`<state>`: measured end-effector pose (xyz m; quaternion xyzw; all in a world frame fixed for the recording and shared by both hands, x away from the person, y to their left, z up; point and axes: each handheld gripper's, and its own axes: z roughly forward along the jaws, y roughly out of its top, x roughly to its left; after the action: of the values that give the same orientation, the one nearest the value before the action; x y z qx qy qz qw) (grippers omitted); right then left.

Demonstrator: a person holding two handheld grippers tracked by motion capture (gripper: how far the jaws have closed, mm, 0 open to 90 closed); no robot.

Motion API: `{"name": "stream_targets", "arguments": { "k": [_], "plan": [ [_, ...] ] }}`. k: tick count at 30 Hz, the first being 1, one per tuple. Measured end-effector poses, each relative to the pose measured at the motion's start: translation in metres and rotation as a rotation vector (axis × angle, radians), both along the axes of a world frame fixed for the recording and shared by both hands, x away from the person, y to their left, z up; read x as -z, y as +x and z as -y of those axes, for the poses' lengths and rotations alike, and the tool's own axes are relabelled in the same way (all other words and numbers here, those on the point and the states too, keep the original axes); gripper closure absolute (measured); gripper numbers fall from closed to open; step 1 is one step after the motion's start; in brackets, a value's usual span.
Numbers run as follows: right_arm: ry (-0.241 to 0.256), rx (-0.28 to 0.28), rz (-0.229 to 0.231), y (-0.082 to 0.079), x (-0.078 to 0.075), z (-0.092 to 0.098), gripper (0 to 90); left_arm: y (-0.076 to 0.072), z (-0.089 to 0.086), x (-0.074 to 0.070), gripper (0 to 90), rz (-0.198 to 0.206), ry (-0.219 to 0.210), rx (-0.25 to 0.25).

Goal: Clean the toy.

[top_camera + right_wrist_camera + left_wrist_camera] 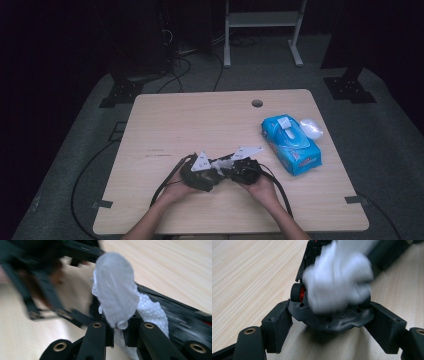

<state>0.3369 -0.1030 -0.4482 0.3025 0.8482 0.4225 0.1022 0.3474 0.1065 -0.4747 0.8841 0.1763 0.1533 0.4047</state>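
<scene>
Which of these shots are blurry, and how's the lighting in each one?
High view: dim, with the room behind nearly black, yet the table and blue wipe pack stay fairly sharp. Left gripper view: bright, the white wipe smeared by blur while the black toy car reads clearly. Right gripper view: blur streaks the background and the dark shapes at left; the wipe is sharper.

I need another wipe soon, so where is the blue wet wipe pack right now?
In the high view, the blue plastic wet wipe pack lies on the right side of the light wooden table, right of both hand-held grippers, with a crumpled white wipe touching its far end.
</scene>
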Motion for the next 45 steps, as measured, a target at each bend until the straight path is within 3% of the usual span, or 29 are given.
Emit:
{"name": "stream_targets", "arguments": {
  "k": [4,7,10,12,14,17,20,23,27,30,32,34,38,39,40,42,45],
  "plan": [
    [0.011,0.014,0.000,-0.002,-0.001,0.005,81.1,0.000,0.001,-0.002,23.9,0.008,-0.007,0.002],
    [0.035,-0.060,0.003,-0.009,-0.001,-0.012,80.9,0.000,0.002,-0.002,23.9,0.009,0.002,0.005],
    [-0.018,-0.087,0.042,-0.011,-0.001,-0.020,80.8,-0.001,0.001,-0.001,23.9,0.003,-0.001,0.001],
    [-0.018,-0.070,0.035,-0.007,-0.001,-0.015,80.8,-0.001,0.001,-0.001,23.9,0.010,0.008,0.001],
    [-0.052,-0.025,0.057,-0.005,-0.003,-0.007,80.9,0.000,0.001,-0.001,23.9,0.002,-0.009,-0.001],
    [-0.042,-0.012,0.050,-0.005,-0.003,-0.001,81.0,0.000,0.002,-0.002,24.0,0.006,-0.009,0.002],
    [0.001,-0.068,0.036,-0.010,-0.003,-0.015,80.8,-0.001,0.003,-0.003,23.9,0.005,-0.010,0.004],
    [-0.015,-0.095,0.061,-0.011,-0.003,-0.029,80.9,-0.002,0.003,-0.003,23.9,0.007,-0.004,0.010],
    [-0.037,-0.008,0.084,0.003,-0.004,-0.021,81.0,-0.002,0.002,-0.003,23.9,0.006,-0.007,0.008],
    [-0.008,0.078,0.037,0.013,-0.002,-0.005,81.0,-0.001,0.002,-0.002,24.0,0.002,-0.010,0.011],
    [0.008,0.082,0.028,0.012,-0.002,-0.004,81.0,0.000,0.002,-0.002,23.9,0.004,-0.007,0.013],
    [0.031,0.044,0.013,0.009,-0.001,-0.013,81.0,0.000,0.003,-0.002,23.9,-0.002,-0.015,0.006],
    [0.034,0.008,0.026,0.009,0.000,-0.025,80.9,-0.001,0.002,-0.002,23.9,0.002,-0.005,0.002],
    [0.034,0.008,0.026,0.009,0.000,-0.025,80.9,-0.001,0.002,-0.002,23.9,0.000,-0.006,0.002],
    [0.018,0.049,0.040,0.013,-0.001,-0.022,81.0,0.000,0.001,-0.002,23.9,-0.001,-0.007,0.000],
    [0.013,0.075,0.025,0.016,-0.002,-0.019,81.0,0.000,0.002,-0.001,23.9,-0.006,-0.015,-0.002],
    [0.022,0.069,0.018,0.014,-0.002,-0.025,80.9,0.000,0.002,-0.001,23.9,-0.004,-0.012,0.001]
  ]
}}
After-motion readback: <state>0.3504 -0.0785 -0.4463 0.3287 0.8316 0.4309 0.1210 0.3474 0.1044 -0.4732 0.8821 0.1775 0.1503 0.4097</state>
